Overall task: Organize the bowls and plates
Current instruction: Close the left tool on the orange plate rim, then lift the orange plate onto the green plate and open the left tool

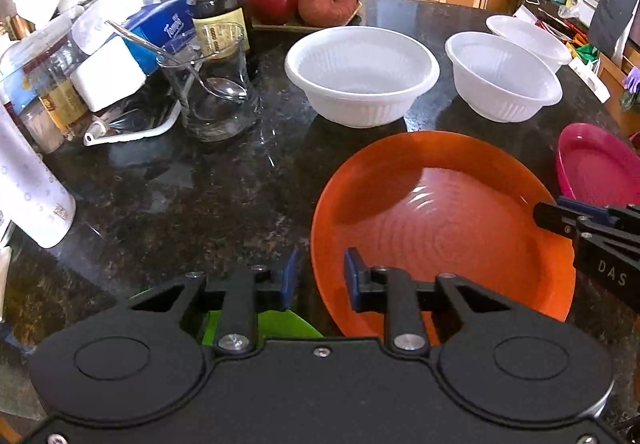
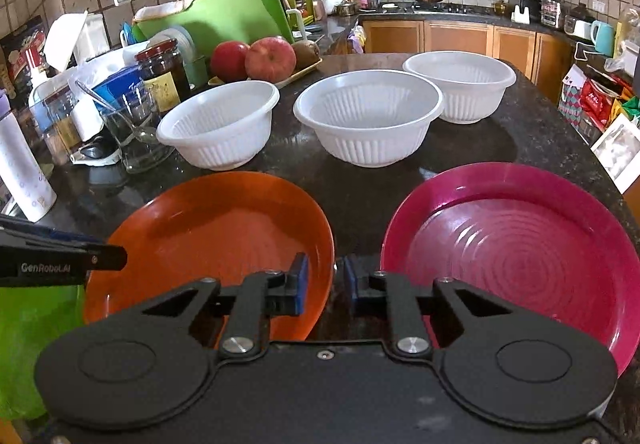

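On dark granite counter [image 2: 352, 184]: left gripper [image 1: 318, 276] straddling orange plate [image 1: 440, 228] at its left rim, fingers slightly apart, contact unclear; right gripper [image 2: 325, 280] pinching that plate's right rim; pink plate [image 2: 516, 240] just right; three white bowls [image 2: 368, 116] farther back.

I count these on the dark granite counter [image 2: 360, 188]: two red apples [image 2: 256, 58] and a kiwi [image 2: 306, 52] on a small tray; a dark jar with a red lid [image 2: 162, 72]; a glass measuring jug [image 1: 208, 92] holding a spoon [image 1: 224, 86]; a blue tissue pack [image 1: 160, 28]; a green cutting board [image 2: 224, 16] leaning behind; a teal mug [image 2: 602, 36] far right.
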A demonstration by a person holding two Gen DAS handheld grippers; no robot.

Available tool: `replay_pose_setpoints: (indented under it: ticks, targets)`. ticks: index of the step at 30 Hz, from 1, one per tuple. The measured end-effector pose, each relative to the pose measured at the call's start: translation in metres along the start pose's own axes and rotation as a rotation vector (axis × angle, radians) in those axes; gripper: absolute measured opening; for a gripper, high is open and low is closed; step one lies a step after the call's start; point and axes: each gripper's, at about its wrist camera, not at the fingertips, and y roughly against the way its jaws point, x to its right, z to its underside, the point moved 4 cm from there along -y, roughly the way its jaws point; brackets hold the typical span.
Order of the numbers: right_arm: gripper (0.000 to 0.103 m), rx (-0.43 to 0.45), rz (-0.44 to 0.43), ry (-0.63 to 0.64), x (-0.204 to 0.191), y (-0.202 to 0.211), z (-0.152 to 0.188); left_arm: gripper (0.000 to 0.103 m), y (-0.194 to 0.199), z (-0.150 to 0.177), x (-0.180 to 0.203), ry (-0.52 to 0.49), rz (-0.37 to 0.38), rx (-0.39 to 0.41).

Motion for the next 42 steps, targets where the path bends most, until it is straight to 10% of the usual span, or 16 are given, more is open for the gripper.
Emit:
replay_pose_setpoints:
  ticks: [32, 42]
  targets:
    - [0.018, 0.062, -0.068, 0.022, 0.004, 0.035, -0.002, 0.024, 0.040, 0.006, 0.022, 0.040, -0.084, 0.052]
    - [0.018, 0.116, -0.067, 0.046, -0.048, 0.064, 0.011, 0.024, 0.071, 0.031, -0.008, 0.055, -0.082, 0.095]
